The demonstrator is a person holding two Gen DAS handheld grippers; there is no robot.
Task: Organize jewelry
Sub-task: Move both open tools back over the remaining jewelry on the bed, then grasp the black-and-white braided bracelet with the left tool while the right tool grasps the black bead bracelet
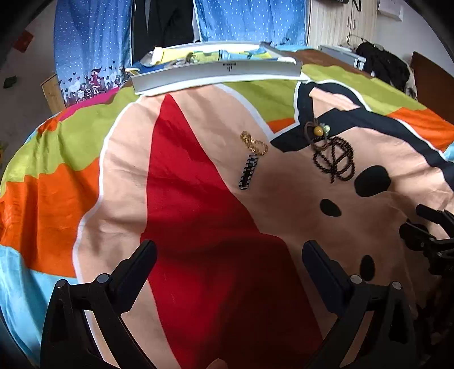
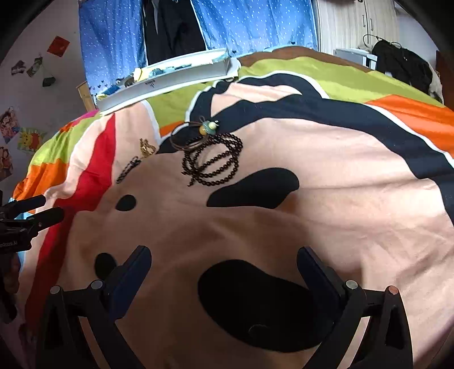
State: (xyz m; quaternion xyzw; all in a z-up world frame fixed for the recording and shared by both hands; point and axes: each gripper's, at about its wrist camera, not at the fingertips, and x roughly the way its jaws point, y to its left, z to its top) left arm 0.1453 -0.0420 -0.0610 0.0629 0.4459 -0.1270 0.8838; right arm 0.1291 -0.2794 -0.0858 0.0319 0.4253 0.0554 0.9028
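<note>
Nothing grabbed yet, so we're at the very start. Left claw (image 1: 228, 255) gapes wide and empty over the bed (image 1: 71, 136). Mid-bed, left to right: striped hair clip (image 1: 249, 172), gold chain (image 1: 254, 142), cord bracelet (image 1: 317, 133), dark bead string (image 1: 334, 161). Right claw (image 2: 224, 259) is spread empty too. White tray (image 1: 215, 74) waits at the far edge, so we'd reach forward and pinch the clip first.

You've got a multicolour bedspread (image 1: 198, 198) filling both views: red, peach, orange, green, black patches. Behind the bed: blue dotted curtains (image 1: 93, 42) with dark clothing (image 2: 173, 25) hanging between them. Posters (image 2: 11, 125) on the wall, left side. Dark bag (image 2: 403, 65) far right, next to a wooden wardrobe (image 1: 340, 22).
</note>
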